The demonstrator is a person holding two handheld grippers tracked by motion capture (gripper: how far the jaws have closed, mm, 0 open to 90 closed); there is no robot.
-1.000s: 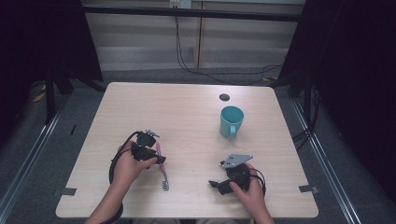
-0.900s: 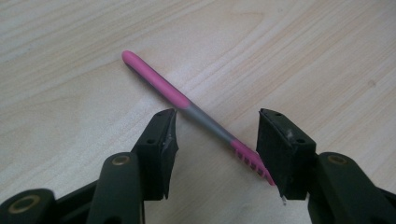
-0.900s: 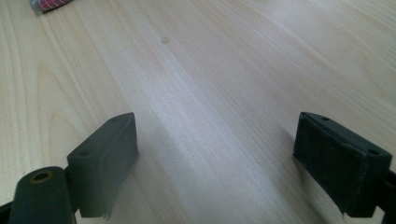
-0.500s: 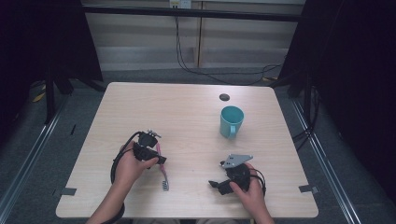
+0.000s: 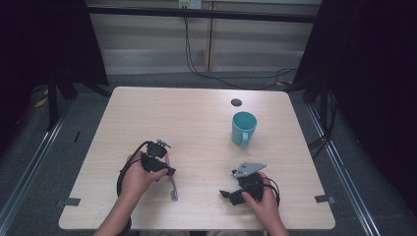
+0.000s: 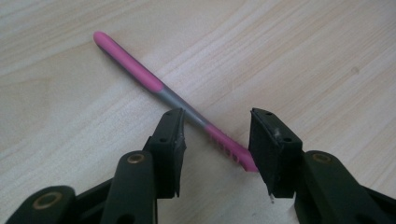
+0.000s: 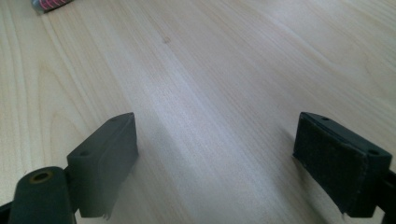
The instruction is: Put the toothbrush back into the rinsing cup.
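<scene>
Okay, left gripper (image 6: pixel 215 140) is down over the toothbrush (image 6: pixel 161 86), jaws half-wide and just been closing; the handle lies slantwise between them. One pad looks to touch it near the grey band, the other meets the ribbed pink end — not clamped yet, as far as I can tell. The toothbrush lies flat on the table (image 5: pixel 196 118), well on my side of the teal mug (image 5: pixel 243 128) and off to its left, bristle head (image 5: pixel 173 195) pointing toward me. I'd judge it light, stiff, thin and a bit slick, so it may roll or pivot when pinched. I'd grip across the ribbed section, squarely. Right gripper (image 5: pixel 235 194) rests wide open on my side of the mug, nothing between its jaws.
</scene>
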